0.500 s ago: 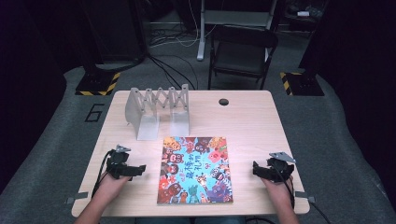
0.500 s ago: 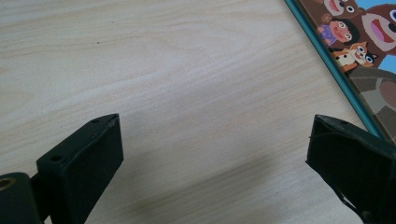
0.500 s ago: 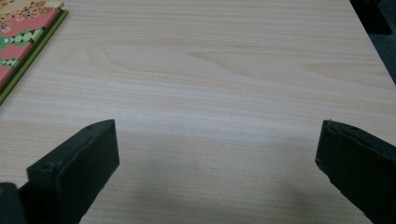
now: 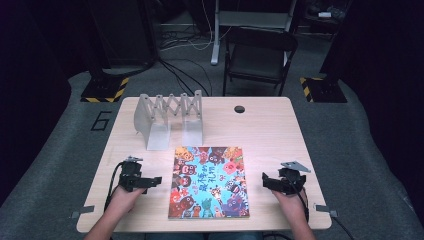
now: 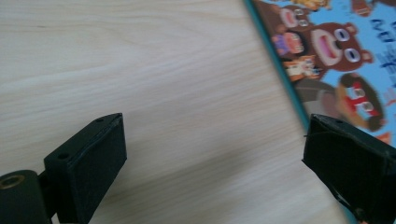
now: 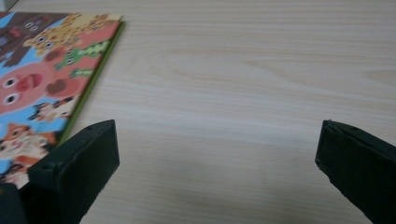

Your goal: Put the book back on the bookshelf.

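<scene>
Lying flat at the near middle of the table: the picture book. Flanking it, left gripper and right gripper, both gaping, empty. Risked: thin cover slipping, sliding toward the rack.

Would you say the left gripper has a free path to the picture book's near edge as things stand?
Probably yes: the left gripper is open beside the picture book, with bare table between them.
</scene>
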